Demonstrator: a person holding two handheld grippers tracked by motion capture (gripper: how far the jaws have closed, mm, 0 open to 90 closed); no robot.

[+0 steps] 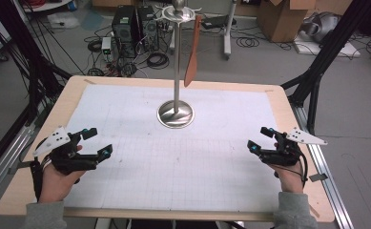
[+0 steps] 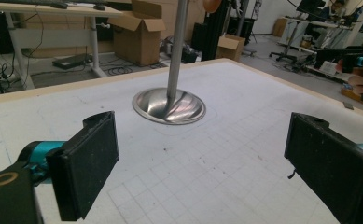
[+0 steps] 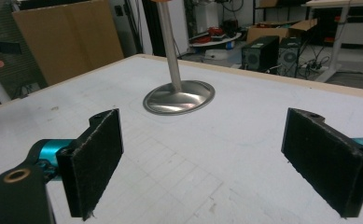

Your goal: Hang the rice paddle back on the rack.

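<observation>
A metal stand (image 1: pixel 176 113) with a round base and a tall pole rises at the table's far middle. A brown wooden spatula (image 1: pixel 192 52) hangs from a hook at the stand's top. My left gripper (image 1: pixel 98 141) rests at the near left, open and empty, held by a hand. At the near right my right gripper (image 1: pixel 261 138) is open and empty too. The stand's base (image 2: pixel 169 106) lies ahead of the left gripper (image 2: pixel 200 168). The same base (image 3: pixel 179 97) sits ahead of the right gripper (image 3: pixel 202 161).
A white gridded mat (image 1: pixel 140 167) covers the wooden table (image 1: pixel 59 112). Computer towers and cables (image 1: pixel 130 28) lie on the floor beyond it, with cardboard boxes (image 1: pixel 281 16) at the back right. Black frame legs (image 1: pixel 326 52) stand beside the table's right edge.
</observation>
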